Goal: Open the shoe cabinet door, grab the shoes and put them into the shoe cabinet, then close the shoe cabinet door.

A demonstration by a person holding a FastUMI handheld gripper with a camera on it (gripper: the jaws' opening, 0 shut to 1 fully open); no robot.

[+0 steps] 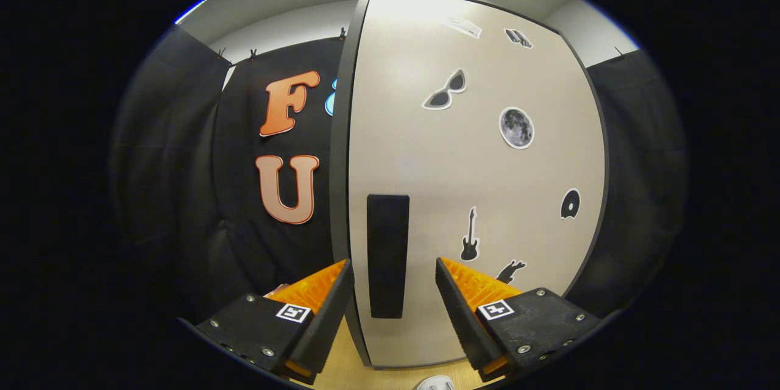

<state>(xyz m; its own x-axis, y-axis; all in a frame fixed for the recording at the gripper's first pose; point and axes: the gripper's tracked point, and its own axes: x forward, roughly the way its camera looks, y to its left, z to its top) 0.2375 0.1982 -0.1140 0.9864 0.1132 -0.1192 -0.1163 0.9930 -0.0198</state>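
- Pale, matte laminate forms the shoe cabinet door [475,152], a tall flat panel with a dark edge band, standing straight ahead of the gripper [393,289] and apparently closed.
- Handle [387,256]: a dark, upright rectangular bar on the door's near edge, lying in line with the gap between the fingers; whether either finger touches it cannot be told.
- Gripper: fingers spread wide, one on each side of the handle, nothing held. Ribbed inner faces taper toward the tips.
- Step in hand, as judged: the first one, opening the door. The next move would call for advancing until the handle sits well between the fingers, closing on it, then pulling along the door's swing.
- Stickers [517,128] on the door beyond the fingers: flat cut-outs shaped as sunglasses, a moon, a guitar and a disc.
- Floor [350,372]: light wood-grain surface beneath the fingers, with a small white object [434,383] just below them, too cropped to identify.
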